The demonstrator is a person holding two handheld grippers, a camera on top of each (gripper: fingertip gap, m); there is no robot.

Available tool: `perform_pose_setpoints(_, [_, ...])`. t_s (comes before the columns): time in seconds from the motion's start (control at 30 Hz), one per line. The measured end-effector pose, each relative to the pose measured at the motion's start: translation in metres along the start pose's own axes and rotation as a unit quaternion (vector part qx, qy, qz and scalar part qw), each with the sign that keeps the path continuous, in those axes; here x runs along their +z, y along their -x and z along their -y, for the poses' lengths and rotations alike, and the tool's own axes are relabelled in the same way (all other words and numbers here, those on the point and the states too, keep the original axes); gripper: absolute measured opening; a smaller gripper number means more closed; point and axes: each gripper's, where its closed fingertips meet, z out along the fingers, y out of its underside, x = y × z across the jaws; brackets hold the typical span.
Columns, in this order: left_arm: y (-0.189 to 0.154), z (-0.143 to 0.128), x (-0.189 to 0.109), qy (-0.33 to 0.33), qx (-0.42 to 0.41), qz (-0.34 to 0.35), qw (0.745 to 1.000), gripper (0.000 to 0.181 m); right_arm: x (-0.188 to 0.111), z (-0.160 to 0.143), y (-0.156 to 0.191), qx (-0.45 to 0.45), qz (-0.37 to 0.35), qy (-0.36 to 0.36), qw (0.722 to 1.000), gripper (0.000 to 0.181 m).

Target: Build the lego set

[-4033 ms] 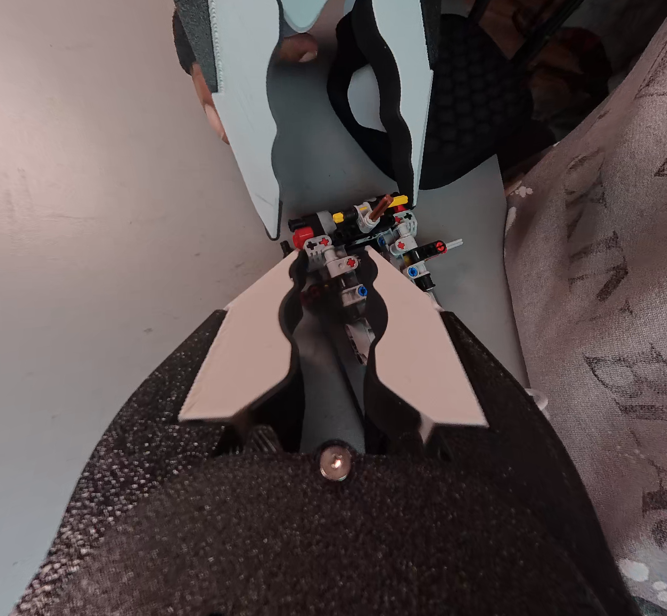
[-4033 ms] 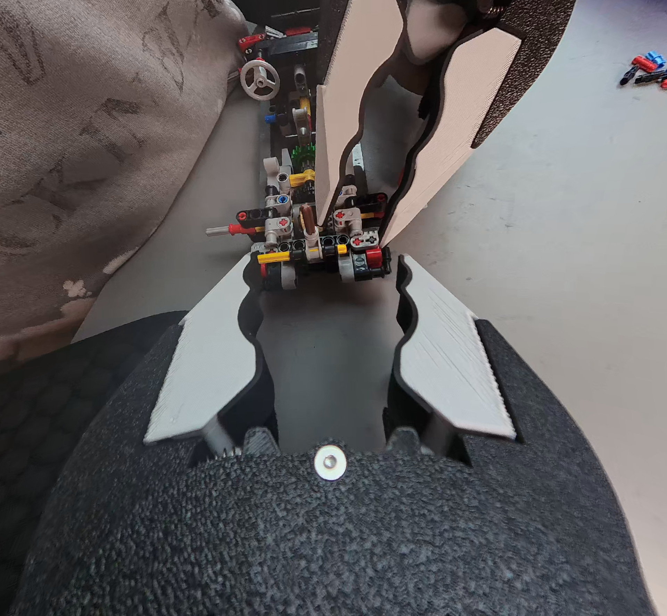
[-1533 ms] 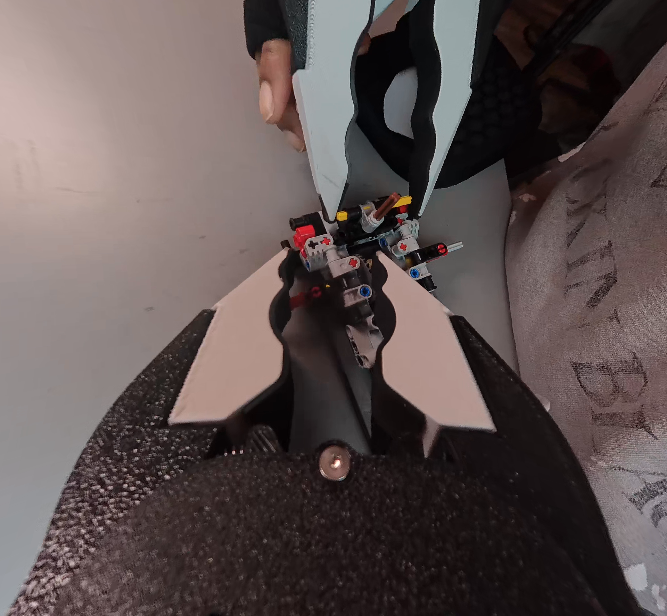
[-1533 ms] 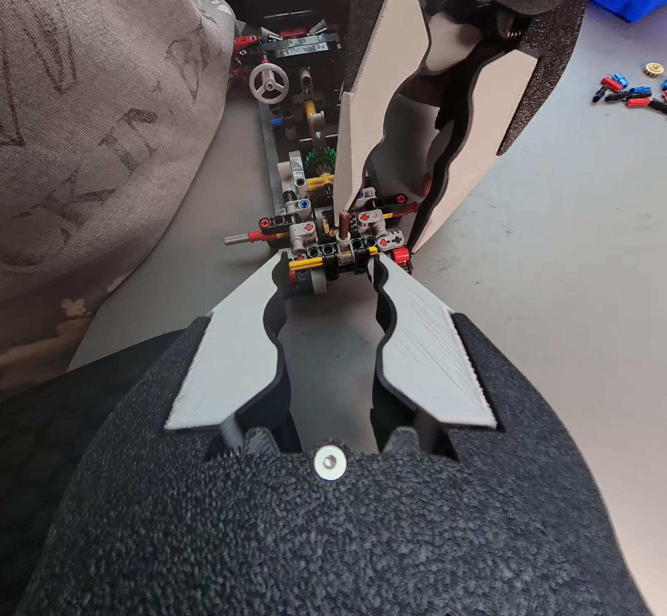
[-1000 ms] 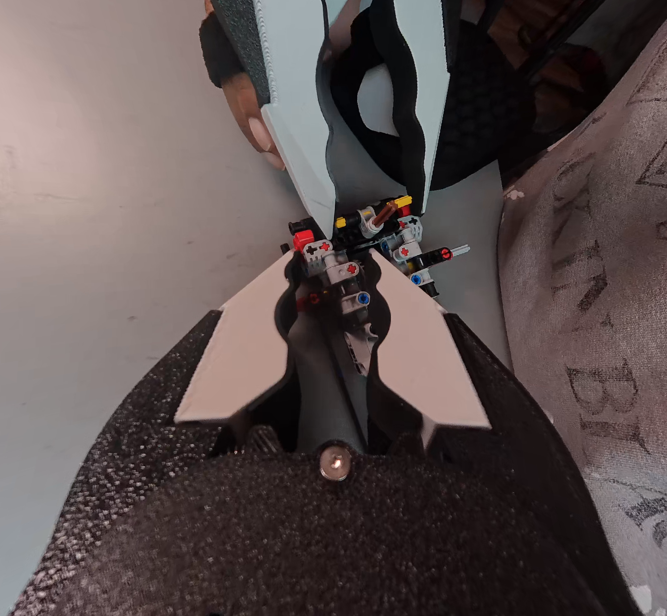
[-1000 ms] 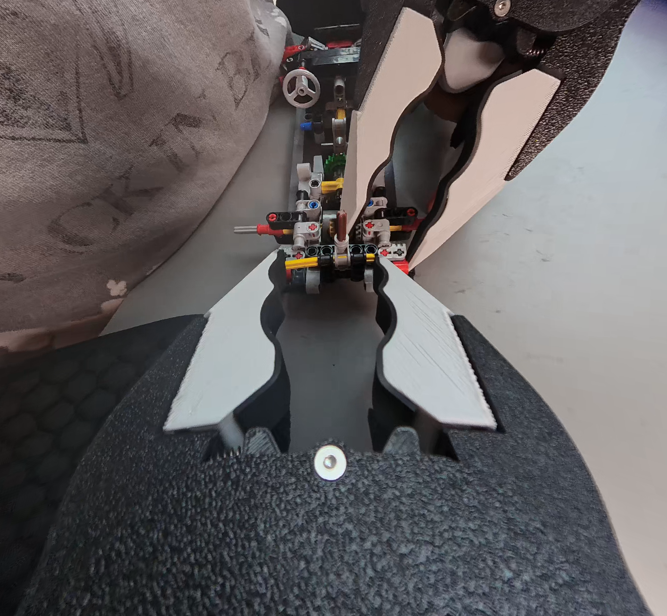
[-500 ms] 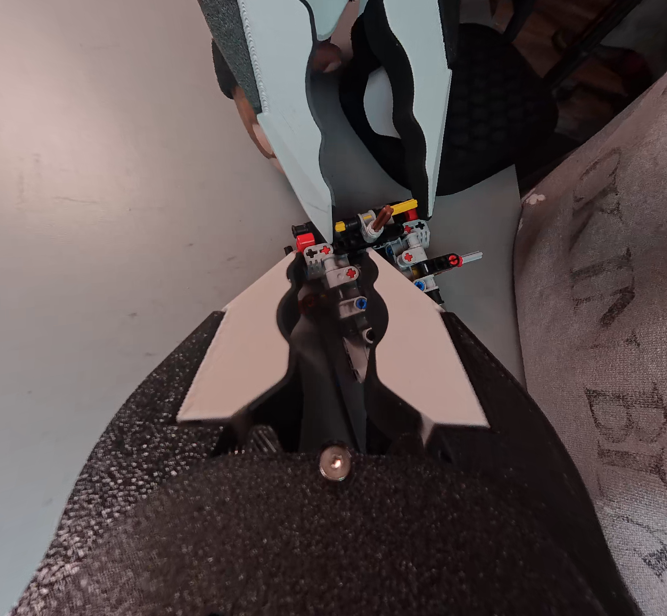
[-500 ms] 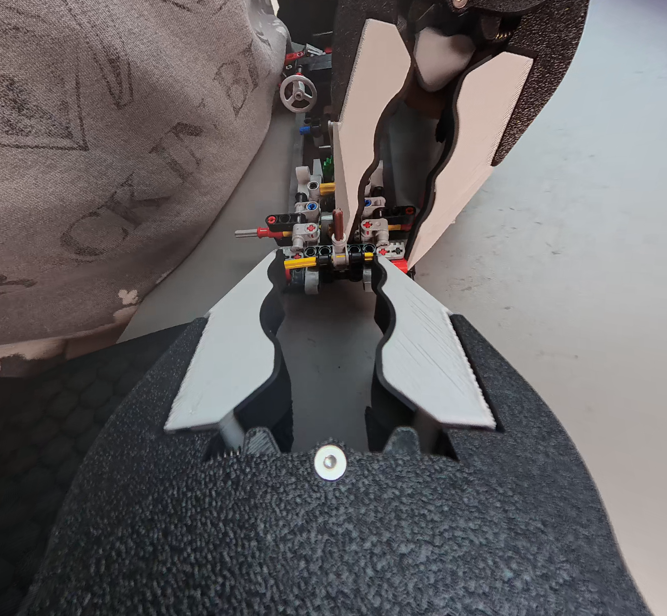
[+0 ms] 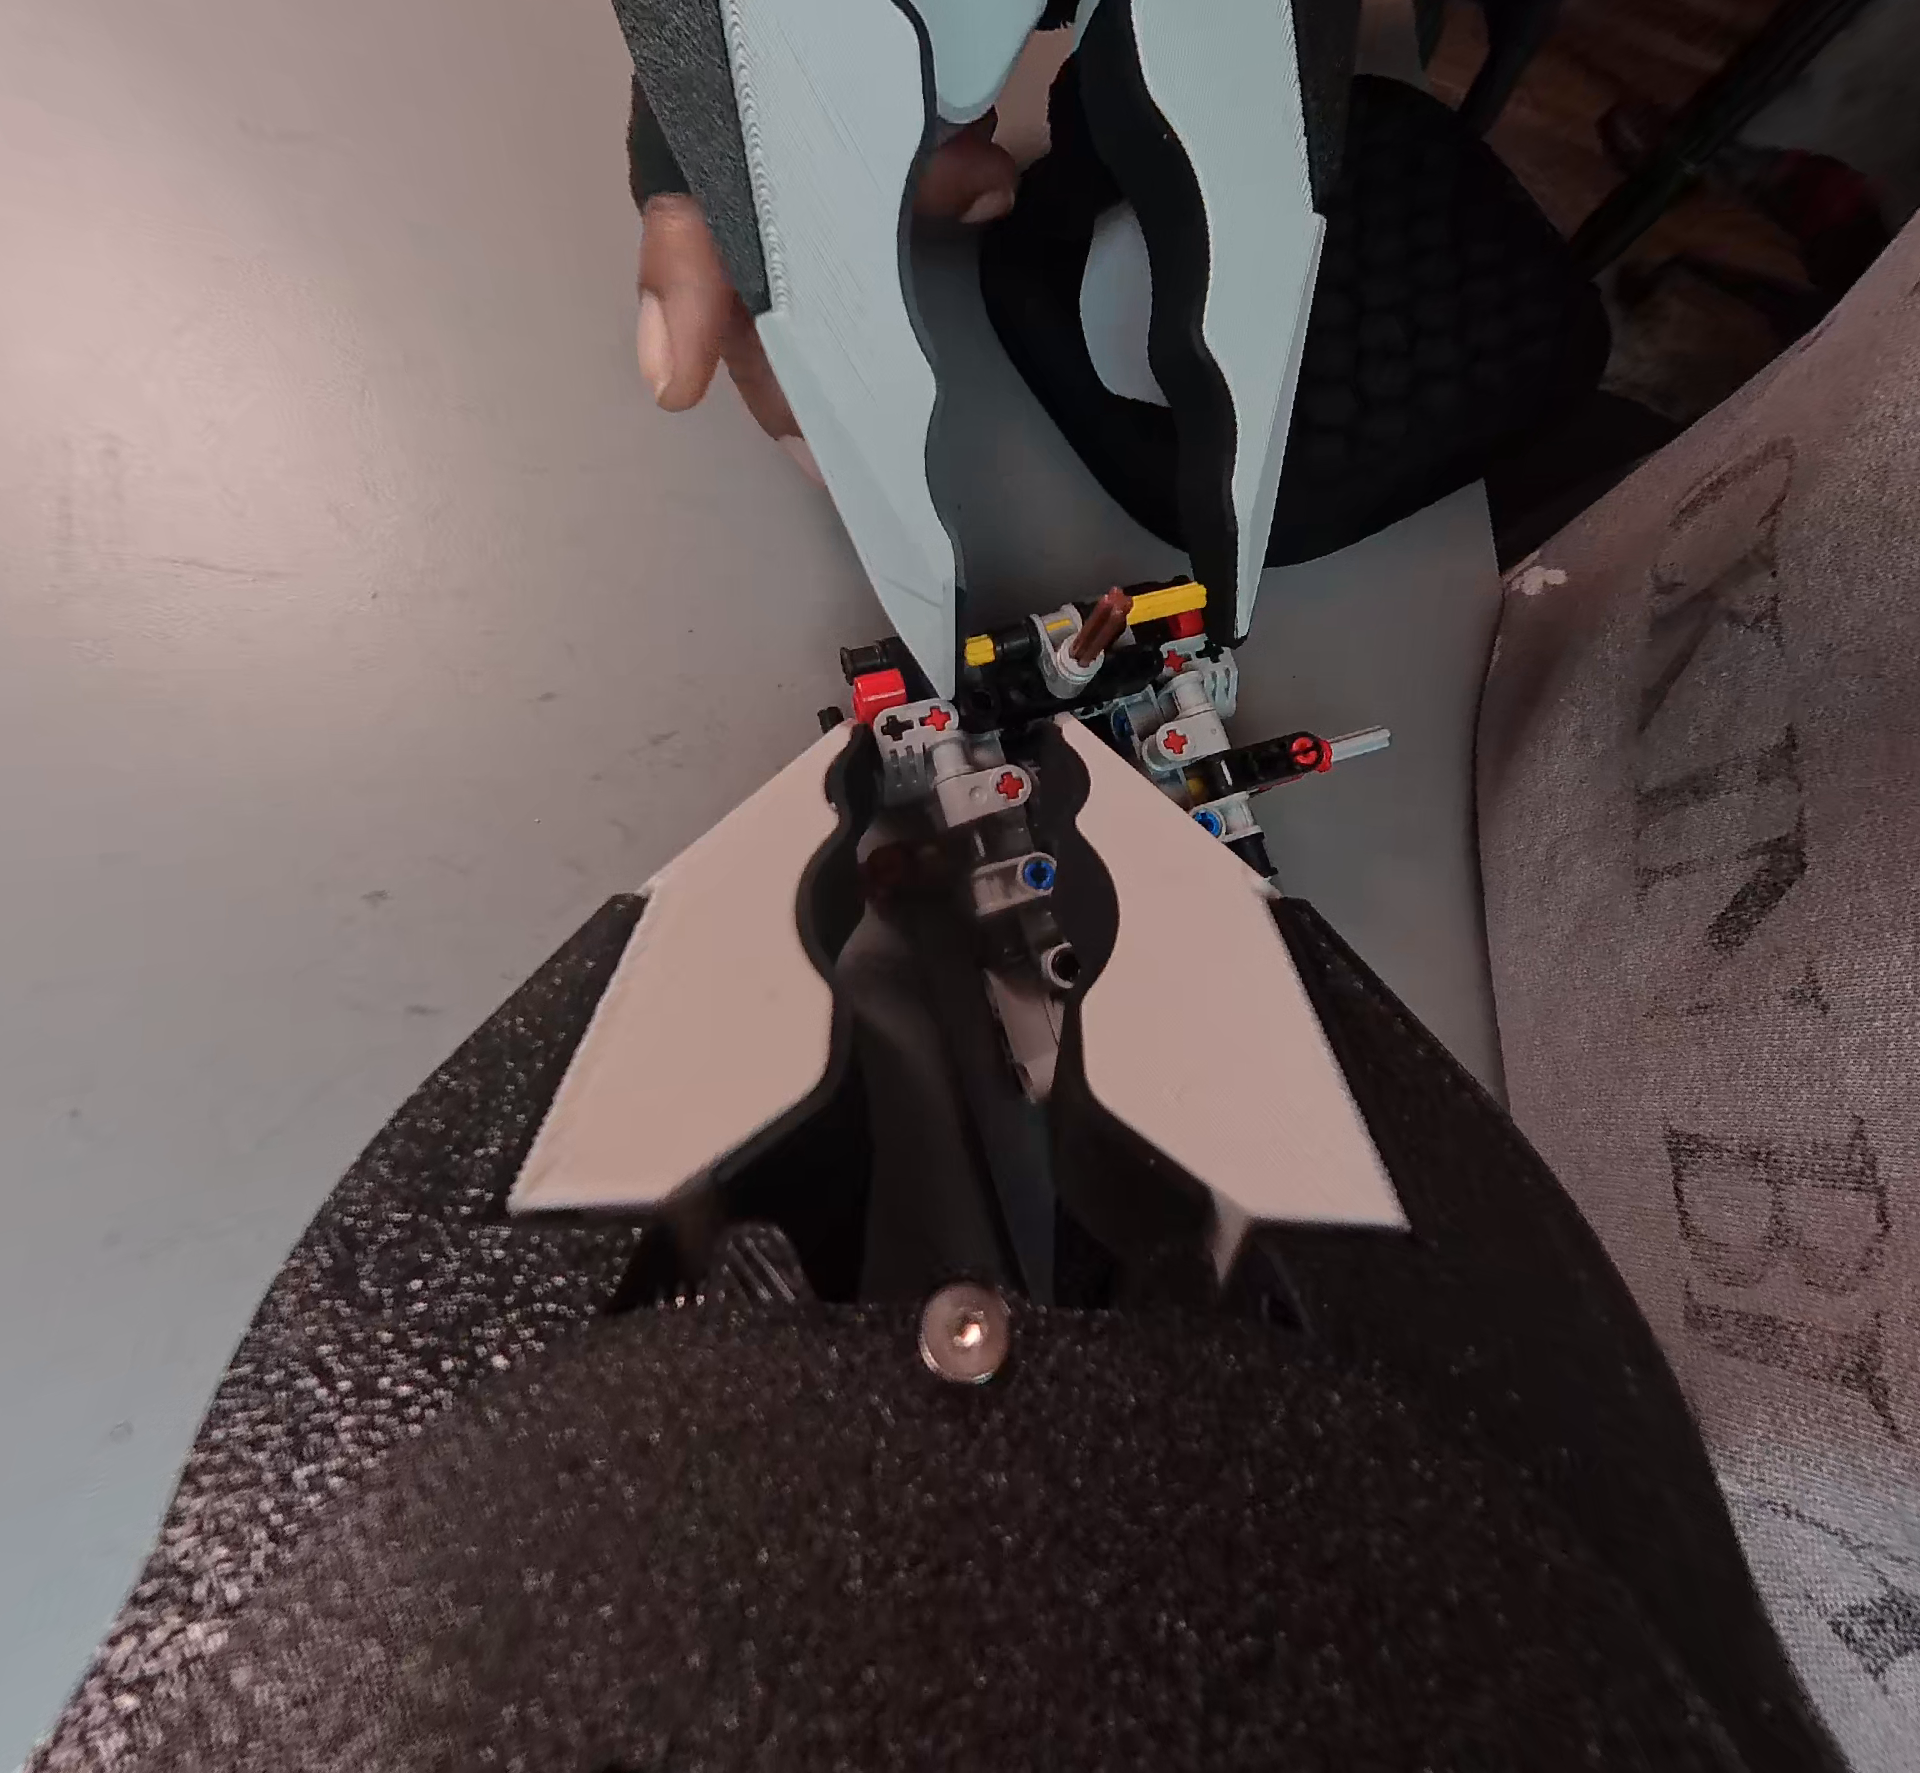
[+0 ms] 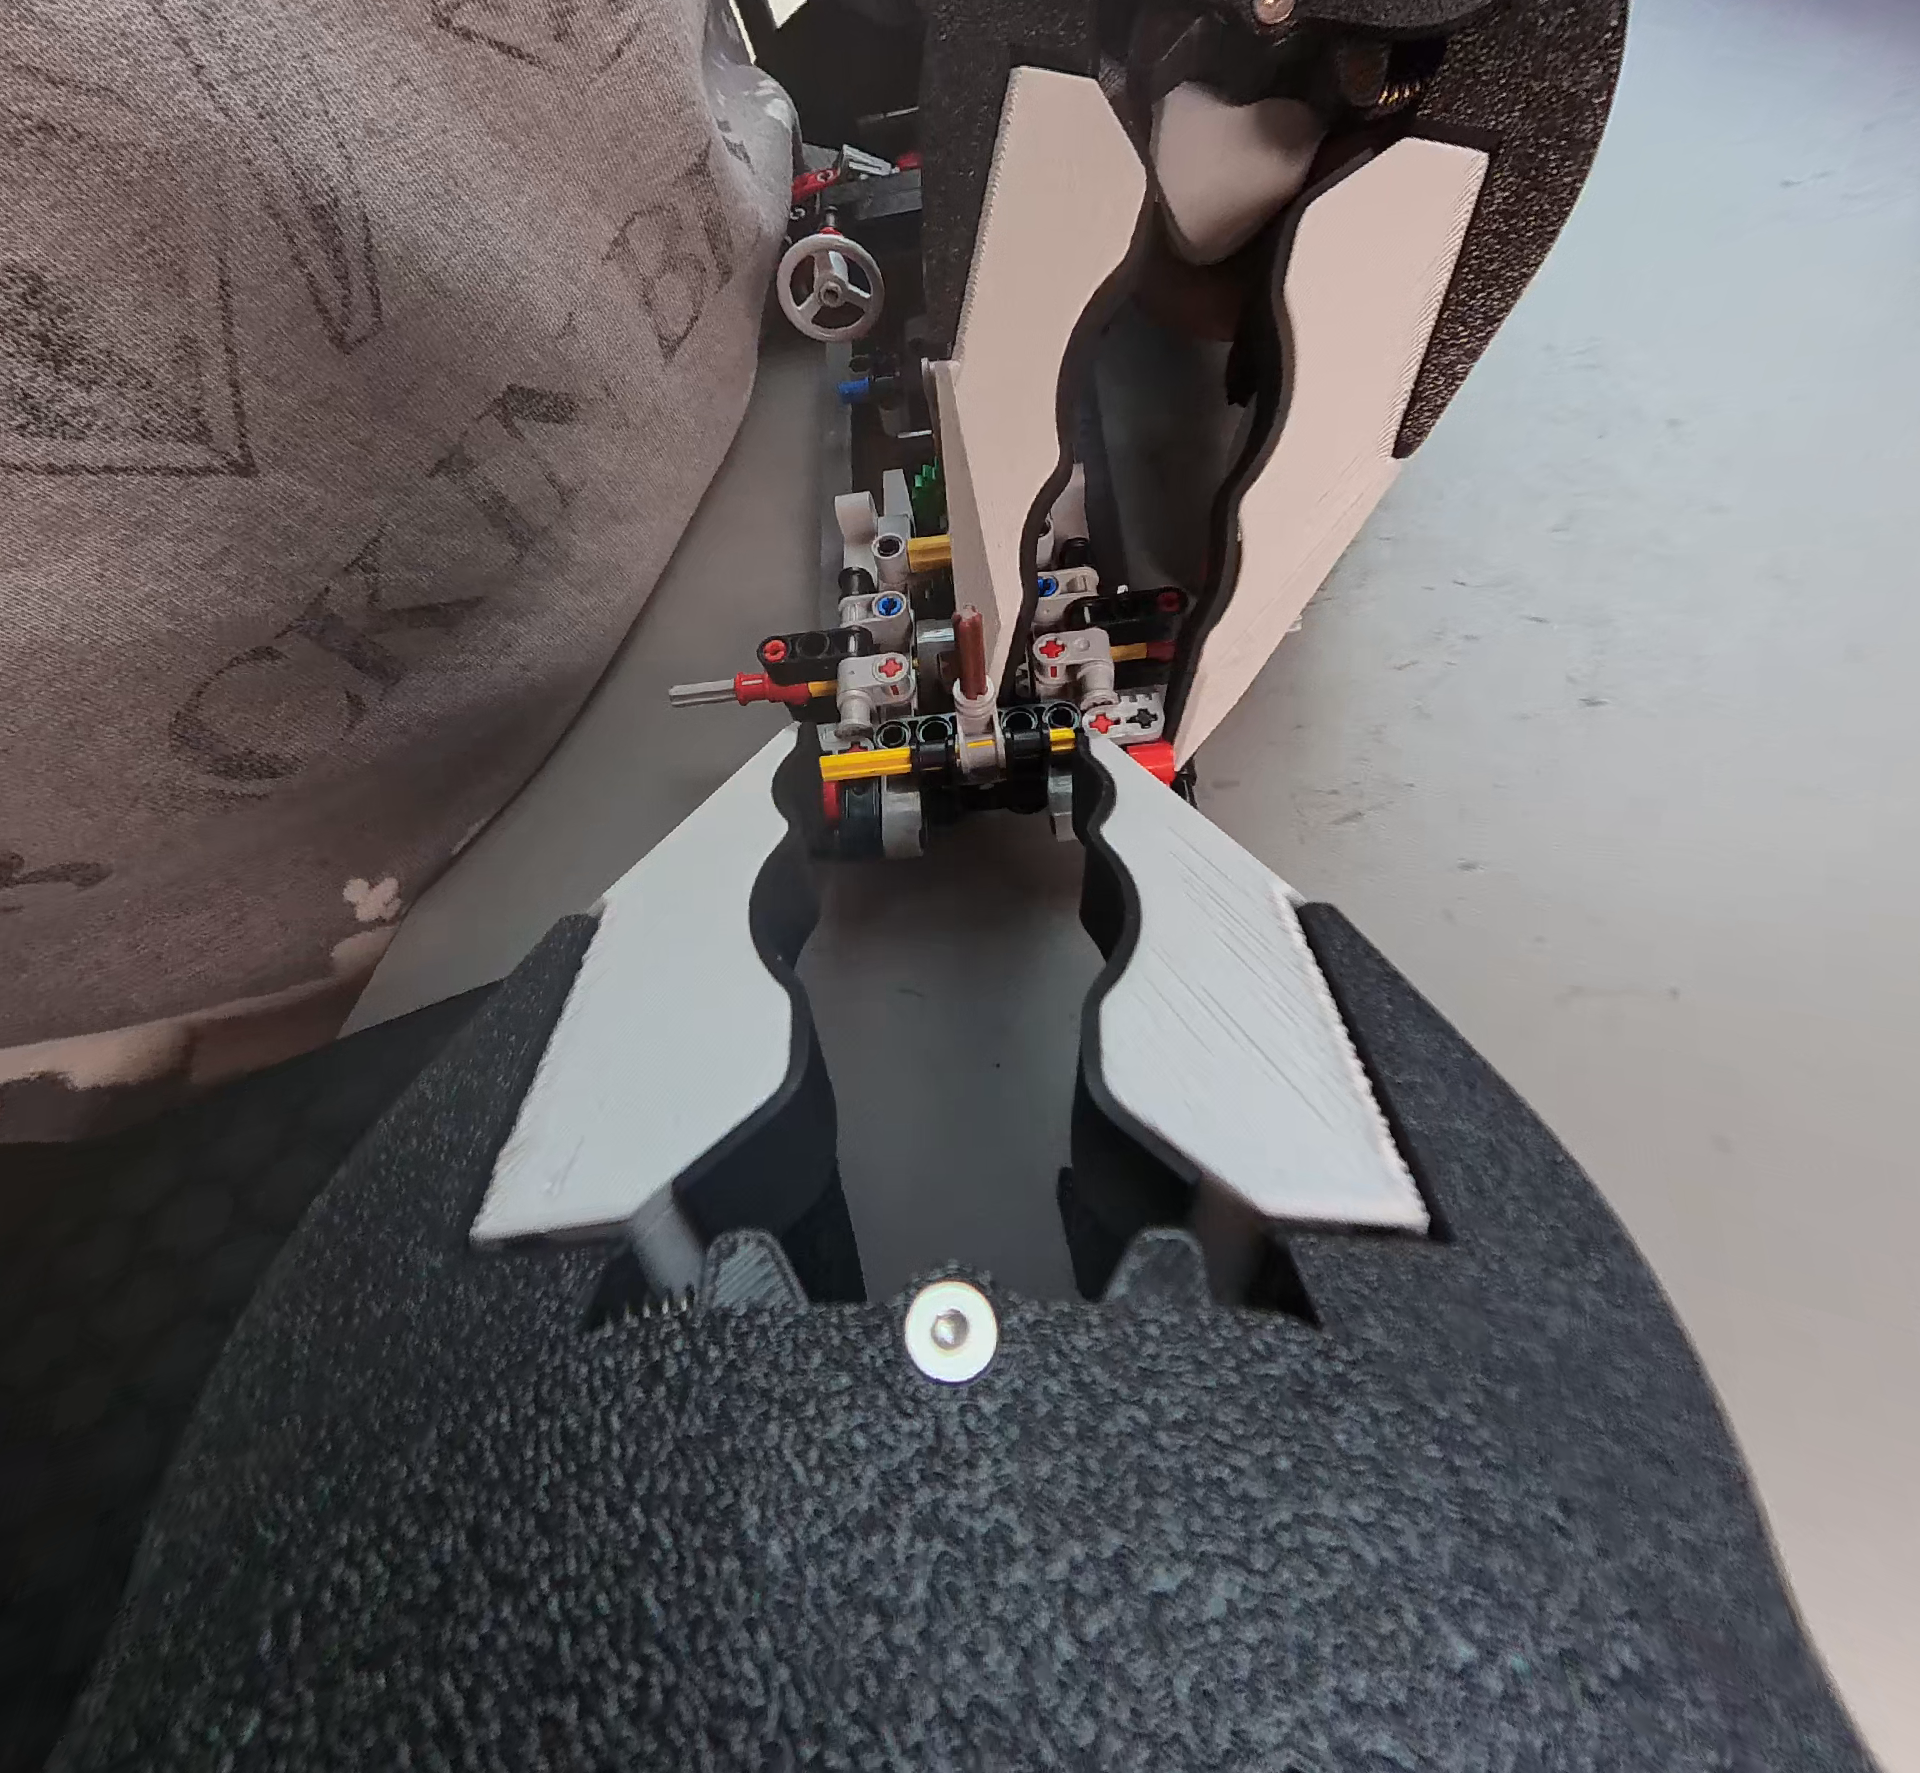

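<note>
A lego car chassis [image 9: 997, 788] of black, grey, yellow and red technic parts lies on the grey table [image 9: 312, 580]. My left gripper [image 9: 951, 736] is shut on its middle section from the sides. My right gripper [image 10: 940, 747] is shut on the front end [image 10: 966, 757], its fingertips flanking the yellow axle [image 10: 868, 765] and black beam. A brown pin [image 10: 971, 648] stands up just behind that beam. In the left wrist view the right gripper [image 9: 1086, 653] comes down from the top. In the right wrist view the left gripper [image 10: 1091, 710] comes down over the chassis. A grey steering wheel [image 10: 831, 289] sits at the far end.
A person's grey patterned garment [image 10: 312, 373] lies close along one side of the chassis and also shows in the left wrist view [image 9: 1714, 996]. A hand [image 9: 675, 321] holds the right gripper. A black mesh chair seat [image 9: 1434, 321] is beyond the table edge. Bare table [image 10: 1558, 788] lies on the other side. Less than 4 cm separates the two grippers' tips.
The right gripper's fingers went from wide open four seconds ago to closed on the chassis front end. The left gripper kept its hold. Both views shifted slightly.
</note>
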Motion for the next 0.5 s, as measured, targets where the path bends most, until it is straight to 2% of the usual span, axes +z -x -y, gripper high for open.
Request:
perform_pose_setpoints(0.23, [0.001, 0.001, 0.001, -0.004, -0.006, -0.006, 1.0, 0.031, 0.001, -0.003, 0.002, 0.001, -0.031, 0.008, 0.999, 0.046])
perform_pose_setpoints(0.37, [0.0, 0.002, 0.002, -0.004, -0.01, -0.015, 1.0, 0.032, -0.005, -0.004, -0.001, -0.017, -0.082, 0.042, 0.996, 0.052])
perform_pose_setpoints(0.5, [0.0, 0.002, 0.002, -0.004, -0.012, -0.018, 1.0, 0.033, -0.014, 0.002, -0.004, -0.02, -0.12, 0.025, 0.992, 0.054])
